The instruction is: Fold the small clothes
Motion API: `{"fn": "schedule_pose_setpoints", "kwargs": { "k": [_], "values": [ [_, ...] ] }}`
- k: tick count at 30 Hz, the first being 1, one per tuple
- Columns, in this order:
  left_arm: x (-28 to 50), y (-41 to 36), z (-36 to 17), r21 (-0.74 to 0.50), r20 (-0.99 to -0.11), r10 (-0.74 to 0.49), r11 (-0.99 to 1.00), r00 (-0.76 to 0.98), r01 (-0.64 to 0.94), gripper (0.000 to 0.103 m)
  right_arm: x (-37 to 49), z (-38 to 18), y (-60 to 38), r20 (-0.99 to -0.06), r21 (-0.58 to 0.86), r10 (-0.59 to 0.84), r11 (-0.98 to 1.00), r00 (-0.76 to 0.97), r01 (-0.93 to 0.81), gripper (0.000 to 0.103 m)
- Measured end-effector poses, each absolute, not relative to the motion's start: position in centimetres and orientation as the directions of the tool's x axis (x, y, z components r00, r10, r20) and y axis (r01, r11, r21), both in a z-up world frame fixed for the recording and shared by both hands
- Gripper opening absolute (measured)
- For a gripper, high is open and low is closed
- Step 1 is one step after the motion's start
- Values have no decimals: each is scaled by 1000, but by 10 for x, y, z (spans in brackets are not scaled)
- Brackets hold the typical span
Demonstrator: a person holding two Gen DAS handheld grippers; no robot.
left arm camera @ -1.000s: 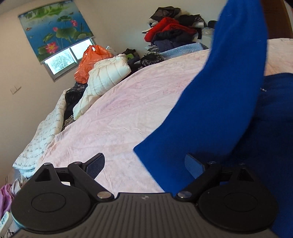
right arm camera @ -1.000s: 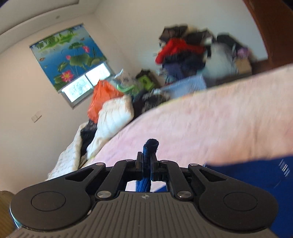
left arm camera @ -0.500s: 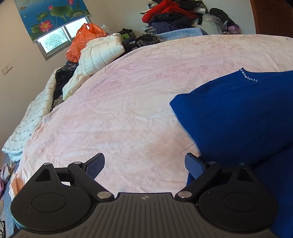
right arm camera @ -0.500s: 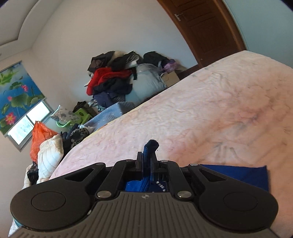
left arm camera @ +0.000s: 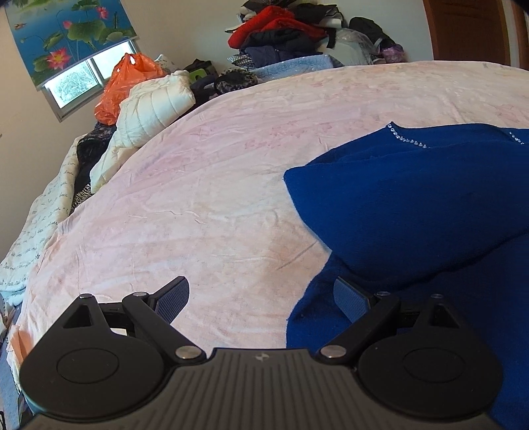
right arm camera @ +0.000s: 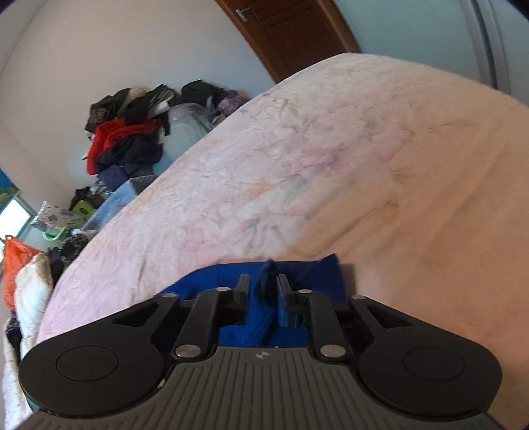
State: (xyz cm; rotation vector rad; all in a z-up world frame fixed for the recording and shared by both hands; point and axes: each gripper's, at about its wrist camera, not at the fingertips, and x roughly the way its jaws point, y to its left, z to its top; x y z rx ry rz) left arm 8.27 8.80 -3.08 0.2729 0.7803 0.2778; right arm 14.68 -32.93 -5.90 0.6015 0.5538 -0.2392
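Right wrist view: right gripper (right arm camera: 261, 297) jaws are opening; a raised ridge of the deep blue knit garment (right arm camera: 264, 287) stands between the pads, grip letting go, pads no longer pinching it. The folded edge lies directly ahead of the fingertips, flat on the pale pink crinkled bedspread (right arm camera: 330, 165), running left to right across the view.

Left wrist view: left gripper (left arm camera: 261, 294) is spread wide and empty; its right-hand finger (left arm camera: 350, 294) hangs over the garment's near edge, the other over bare bedspread. The blue knit garment (left arm camera: 413, 205) lies ahead and to the right, one layer folded over another, its beaded trim (left arm camera: 410, 140) at the far side.

Judgement: the left gripper is nearer the free left corner. Bedspread to the left is open; the white quilted bundle (left arm camera: 155, 109) and clothes heap (left arm camera: 284, 29) sit well apart.
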Motion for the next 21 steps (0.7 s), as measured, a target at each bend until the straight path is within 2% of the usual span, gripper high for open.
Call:
{"fn": "schedule_pose_setpoints", "kwargs": {
  "k": [1, 3, 5, 7, 9, 11, 12, 17, 21],
  "values": [
    [83, 86, -32, 341, -650, 342, 929, 679, -142, 95, 140, -54, -321, -522, 423, -106, 829, 846, 365, 36],
    [83, 84, -34, 340, -656, 339, 931, 675, -137, 95, 135, -51, -303, -479, 365, -94, 883, 873, 295, 37],
    [84, 82, -37, 339, -662, 336, 931, 670, -132, 95, 140, -58, -287, -495, 360, 23, 915, 868, 182, 51],
    [85, 82, -41, 346, -669, 341, 929, 660, -129, 95, 152, -71, -276, -561, 374, 111, 918, 821, 132, 58],
    [83, 84, -44, 346, -679, 340, 930, 651, -125, 95, 154, -80, -271, -590, 345, 78, 924, 804, 164, 54],
    [78, 89, -43, 336, -683, 328, 934, 652, -119, 95, 144, -74, -271, -573, 365, 57, 911, 818, 192, 56],
    [75, 93, -42, 323, -689, 317, 939, 652, -115, 95, 136, -70, -271, -559, 394, 70, 899, 826, 190, 61],
    [53, 122, -39, 127, -769, 127, 991, 627, -44, 95, 78, -61, -282, -460, 564, 280, 825, 843, 34, 74],
    [30, 145, -42, -41, -800, -54, 999, 598, 36, 95, 31, -58, -296, -515, 522, 273, 852, 813, 44, 80]
  ]
}}
